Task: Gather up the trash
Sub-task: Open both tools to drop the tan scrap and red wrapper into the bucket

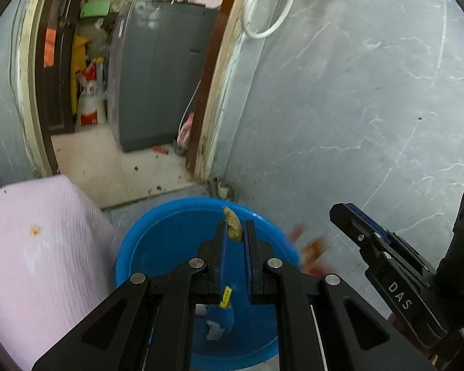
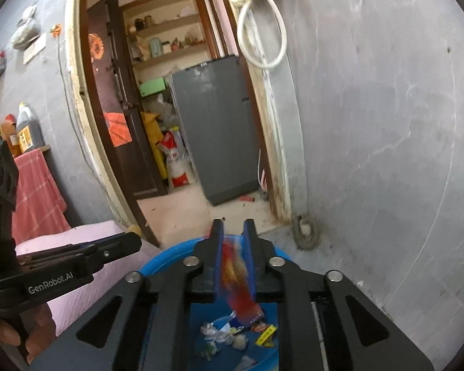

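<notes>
A blue plastic basin (image 1: 157, 232) sits on the floor below both grippers, with several scraps of trash in it (image 2: 232, 337). My left gripper (image 1: 235, 232) is over the basin, shut on a yellowish peel scrap (image 1: 233, 224) at its fingertips. My right gripper (image 2: 233, 232) is also over the basin (image 2: 170, 258); a blurred red and yellow wrapper (image 2: 236, 284) hangs between its fingers and reaches down past them. The right gripper also shows in the left wrist view (image 1: 368, 232), with the blurred wrapper (image 1: 312, 250) beside the basin rim.
A pink cloth-covered surface (image 1: 37, 262) lies left of the basin. A grey wall (image 1: 355, 108) stands to the right. An open doorway ahead shows a grey fridge (image 2: 213, 136), a red and white sack (image 2: 176, 160) and shelves. A white cable (image 2: 263, 31) hangs on the wall.
</notes>
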